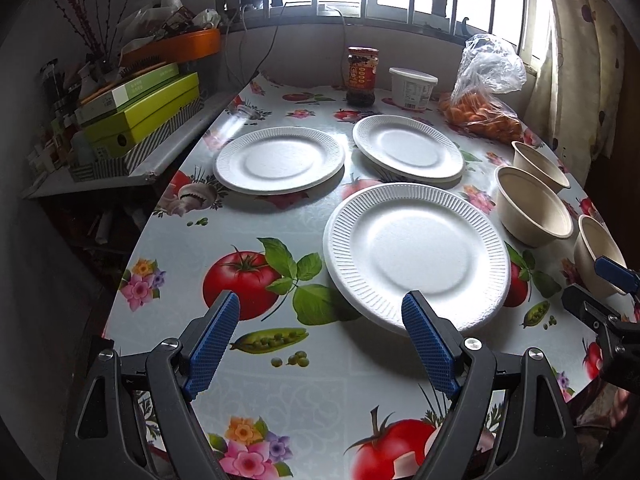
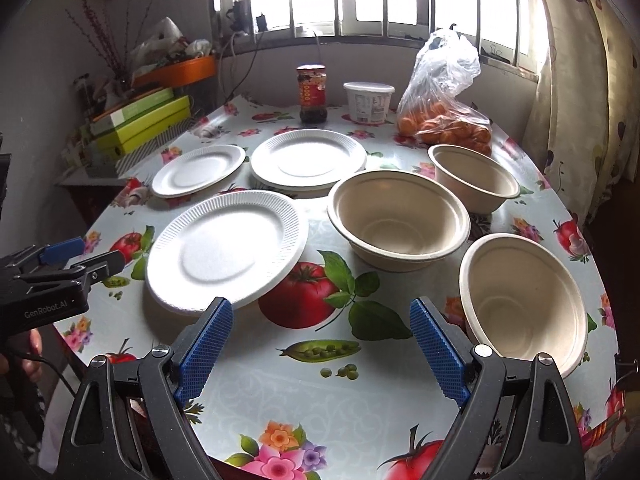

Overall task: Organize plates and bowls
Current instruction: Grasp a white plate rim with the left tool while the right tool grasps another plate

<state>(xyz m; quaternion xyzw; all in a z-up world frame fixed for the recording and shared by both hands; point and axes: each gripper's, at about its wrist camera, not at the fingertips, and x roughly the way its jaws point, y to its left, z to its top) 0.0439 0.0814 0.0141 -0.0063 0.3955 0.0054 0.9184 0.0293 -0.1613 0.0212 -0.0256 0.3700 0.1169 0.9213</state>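
Observation:
Three white foam plates lie on the fruit-print tablecloth: a near plate (image 1: 416,256) (image 2: 228,252), a far left plate (image 1: 280,160) (image 2: 199,170) and a far right plate (image 1: 408,148) (image 2: 308,160), which rests on another plate. Three beige bowls stand upright on the right: a middle bowl (image 1: 534,208) (image 2: 400,216), a far bowl (image 1: 540,166) (image 2: 474,178) and a near bowl (image 1: 600,256) (image 2: 524,304). My left gripper (image 1: 320,320) (image 2: 100,254) is open, its right finger at the near plate's front rim. My right gripper (image 2: 322,328) (image 1: 592,284) is open between the near plate and the near bowl, holding nothing.
At the table's far end stand a sauce jar (image 2: 312,94), a white tub (image 2: 368,102) and a plastic bag of oranges (image 2: 444,120). Green boxes (image 1: 140,116) are stacked on a side shelf to the left. A curtain (image 2: 580,100) hangs at the right.

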